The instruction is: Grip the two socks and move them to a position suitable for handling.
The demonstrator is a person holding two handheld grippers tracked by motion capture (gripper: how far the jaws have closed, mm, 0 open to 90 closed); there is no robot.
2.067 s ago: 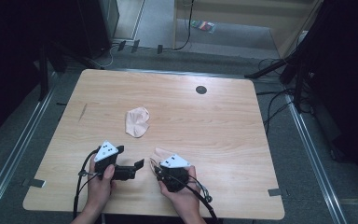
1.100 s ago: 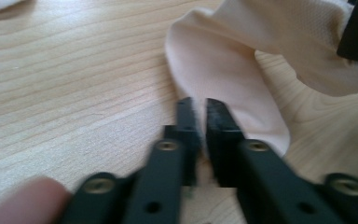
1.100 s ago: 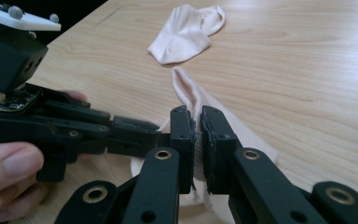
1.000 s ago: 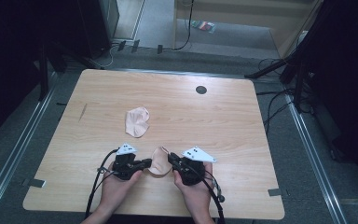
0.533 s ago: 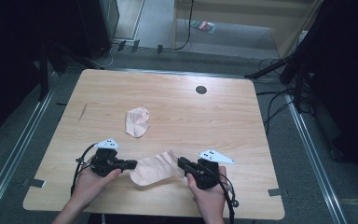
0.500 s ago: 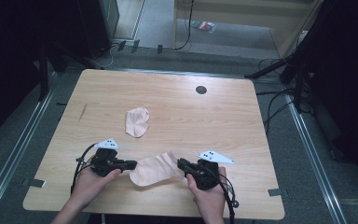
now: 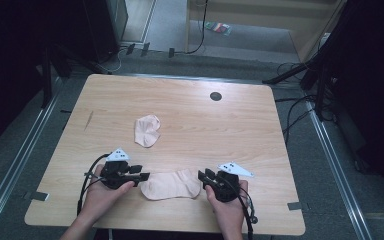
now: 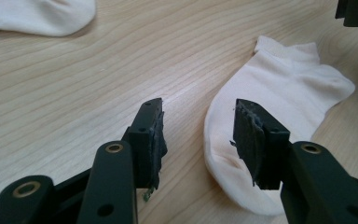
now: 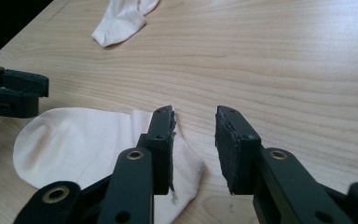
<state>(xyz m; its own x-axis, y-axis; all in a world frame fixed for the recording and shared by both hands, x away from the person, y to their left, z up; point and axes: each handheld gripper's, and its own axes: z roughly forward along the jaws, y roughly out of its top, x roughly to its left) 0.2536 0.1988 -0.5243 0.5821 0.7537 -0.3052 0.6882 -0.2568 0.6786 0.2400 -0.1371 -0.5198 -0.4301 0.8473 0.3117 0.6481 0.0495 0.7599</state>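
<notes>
High view: wooden table (image 7: 230,130); flat sock (image 7: 171,184) lies between your left gripper (image 7: 141,176) and right gripper (image 7: 202,176) | Left gripper view: your jaws just opened, toe released | Right gripper view: your jaws just opened, cuff free; second sock (image 9: 123,16) lies beyond.

I count two pale pink ankle socks: one flat sock (image 7: 171,184) lying spread out near my edge of the light wooden table (image 7: 240,135), and one bunched sock (image 7: 146,130) farther up the tabletop. I hold two black two-jaw grippers, my left gripper (image 7: 141,176) and my right gripper (image 7: 204,176), one in each hand. There is one small round dark hole (image 7: 215,96) in the tabletop, and one table.
</notes>
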